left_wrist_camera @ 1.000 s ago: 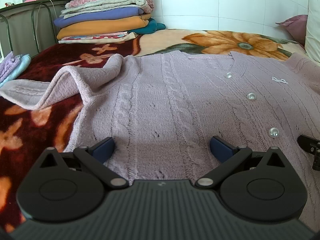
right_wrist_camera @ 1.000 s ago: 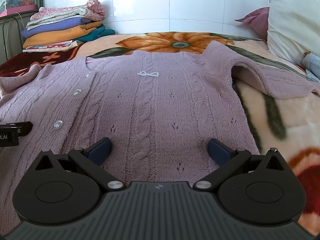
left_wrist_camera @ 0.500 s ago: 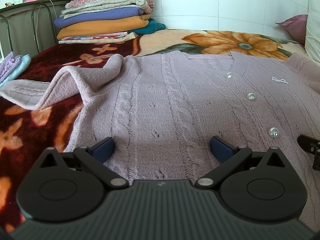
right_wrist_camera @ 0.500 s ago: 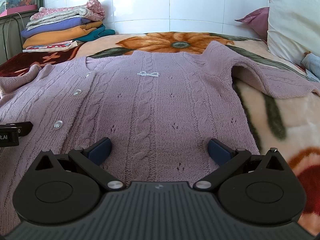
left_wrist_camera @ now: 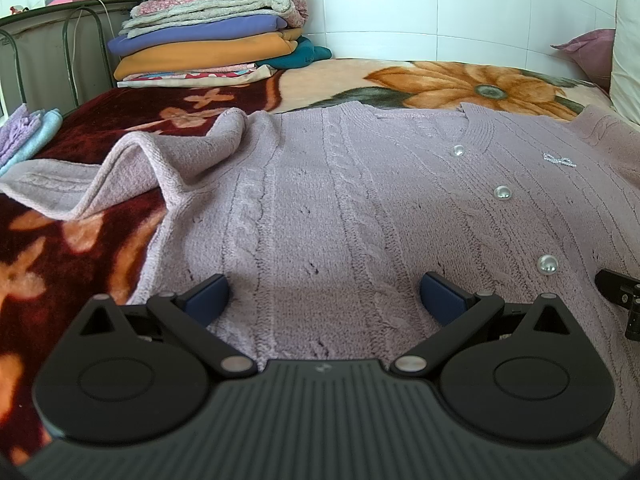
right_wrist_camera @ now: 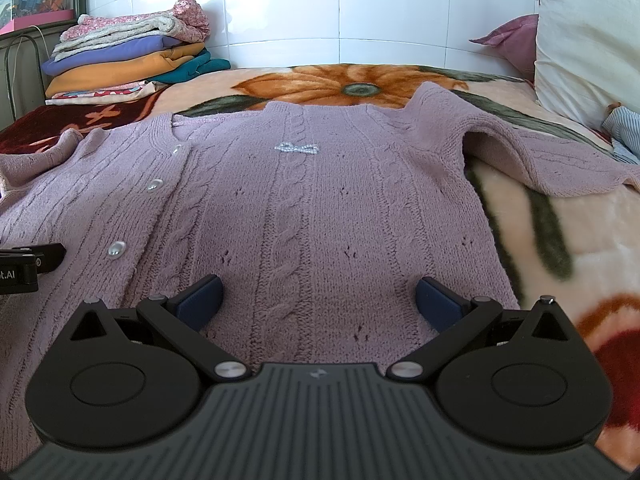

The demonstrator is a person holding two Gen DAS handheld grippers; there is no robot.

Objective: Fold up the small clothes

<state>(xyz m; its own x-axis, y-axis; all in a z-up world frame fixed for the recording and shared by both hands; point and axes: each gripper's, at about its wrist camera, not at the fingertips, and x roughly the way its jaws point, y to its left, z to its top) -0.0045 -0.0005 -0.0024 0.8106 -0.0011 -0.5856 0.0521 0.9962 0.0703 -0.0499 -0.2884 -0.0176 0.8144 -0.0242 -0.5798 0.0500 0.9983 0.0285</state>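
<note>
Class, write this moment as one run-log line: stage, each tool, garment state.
stage: pre-fold | left tool: open, over hem | right tool: open, over hem | cardigan: spread flat, buttoned, sleeves out | blanket: underneath

The left gripper (left_wrist_camera: 324, 294) hovers with jaws spread wide over the hem of the lilac cardigan (left_wrist_camera: 360, 200), whose crumpled sleeve (left_wrist_camera: 132, 168) lies to its left.

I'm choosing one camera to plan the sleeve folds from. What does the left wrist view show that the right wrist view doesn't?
Only the left wrist view shows the rumpled lilac left sleeve and the folded purple and blue cloths. Only the right wrist view shows the flat right sleeve, the white pillow and a striped fabric. Both show the lilac cable-knit cardigan, its pearl buttons, the stack of folded clothes and an open tool.
</note>
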